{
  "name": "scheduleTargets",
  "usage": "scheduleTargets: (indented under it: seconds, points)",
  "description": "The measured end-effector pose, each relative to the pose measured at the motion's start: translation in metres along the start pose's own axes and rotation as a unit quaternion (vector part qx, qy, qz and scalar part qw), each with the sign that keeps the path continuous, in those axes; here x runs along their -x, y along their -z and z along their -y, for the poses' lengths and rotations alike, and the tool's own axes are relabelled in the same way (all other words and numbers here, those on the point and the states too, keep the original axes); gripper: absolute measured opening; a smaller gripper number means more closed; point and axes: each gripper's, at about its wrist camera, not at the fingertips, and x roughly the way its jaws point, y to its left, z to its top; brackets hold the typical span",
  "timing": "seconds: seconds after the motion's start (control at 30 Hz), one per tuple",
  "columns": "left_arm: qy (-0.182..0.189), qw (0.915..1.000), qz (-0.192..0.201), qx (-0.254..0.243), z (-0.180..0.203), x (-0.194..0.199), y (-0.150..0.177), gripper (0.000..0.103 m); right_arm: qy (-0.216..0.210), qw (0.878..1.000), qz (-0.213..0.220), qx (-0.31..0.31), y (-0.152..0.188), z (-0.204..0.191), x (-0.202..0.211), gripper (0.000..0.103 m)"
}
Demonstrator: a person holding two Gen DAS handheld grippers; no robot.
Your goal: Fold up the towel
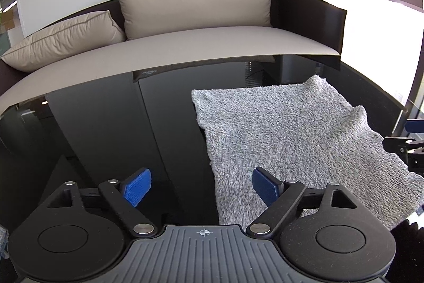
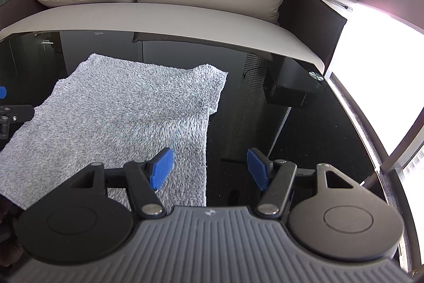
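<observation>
Our left gripper (image 1: 201, 187) and right gripper (image 2: 209, 169) both gape wide, empty, over the grey towel (image 1: 291, 134) lying mid-frame on the black table (image 1: 106, 129).

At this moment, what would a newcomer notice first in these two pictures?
First the grey fluffy towel, spread on the glossy black table, one far corner a little rumpled. Next the blue pads of the left gripper and the right gripper, both open, one at each side edge of the towel, holding nothing. Behind the table stands a sofa with beige cushions.
</observation>
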Motion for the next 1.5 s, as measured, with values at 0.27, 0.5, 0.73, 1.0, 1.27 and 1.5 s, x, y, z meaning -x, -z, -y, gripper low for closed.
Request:
scheduleTargets:
  seconds: [0.27,0.5,0.73,1.0,1.27,1.5]
  points:
    - [-0.002,1.0000,-0.004,-0.007,0.002,0.017,0.017,0.082,0.014,1.000,-0.012,0.016,0.017,-0.004,0.013,0.065]
    - [-0.007,0.9998,-0.014,-0.013,0.004,0.025,0.029,0.082,0.026,0.999,-0.015,0.022,0.030,-0.009,0.020,0.066]
    - [-0.010,0.9994,-0.026,-0.021,0.005,0.028,0.037,0.084,0.028,0.999,-0.020,0.006,0.034,-0.006,0.025,0.069]
    - [-0.007,0.9995,-0.028,-0.010,0.001,0.034,0.043,0.086,0.026,0.999,-0.019,-0.002,0.039,-0.005,0.033,0.069]
    - [0.001,0.9998,-0.021,0.004,-0.005,0.039,0.048,0.085,0.018,0.999,0.006,-0.030,0.042,0.002,0.049,0.069]
    - [0.012,0.9998,-0.010,0.013,-0.005,0.050,0.053,0.085,0.002,1.000,0.007,-0.031,0.053,0.004,0.065,0.069]
